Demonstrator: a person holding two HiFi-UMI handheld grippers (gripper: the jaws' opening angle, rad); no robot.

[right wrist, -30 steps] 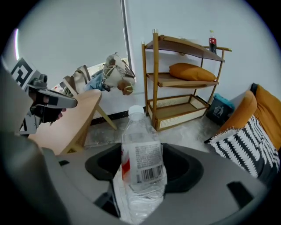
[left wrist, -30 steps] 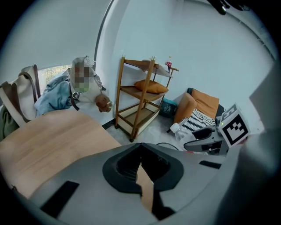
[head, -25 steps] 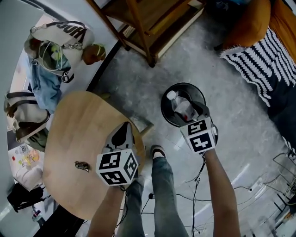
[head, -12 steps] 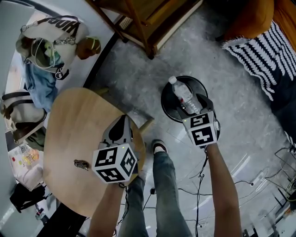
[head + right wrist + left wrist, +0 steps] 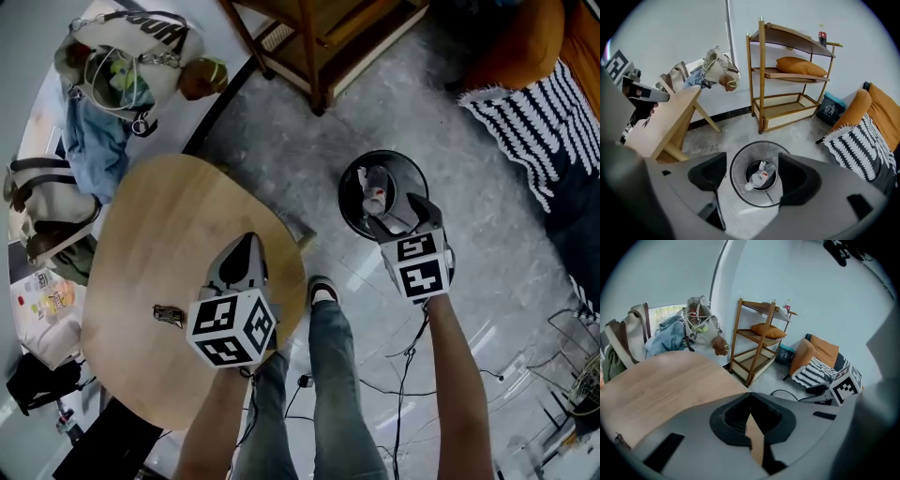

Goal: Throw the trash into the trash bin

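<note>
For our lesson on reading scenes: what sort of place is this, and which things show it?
Probably a home living room: a wooden shelf, an orange seat with a striped throw, and a round wooden table.

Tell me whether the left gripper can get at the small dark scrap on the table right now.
Probably yes: the scrap lies alone on the tabletop beside the left gripper, with nothing between them. Its shut jaws must open first.
</note>
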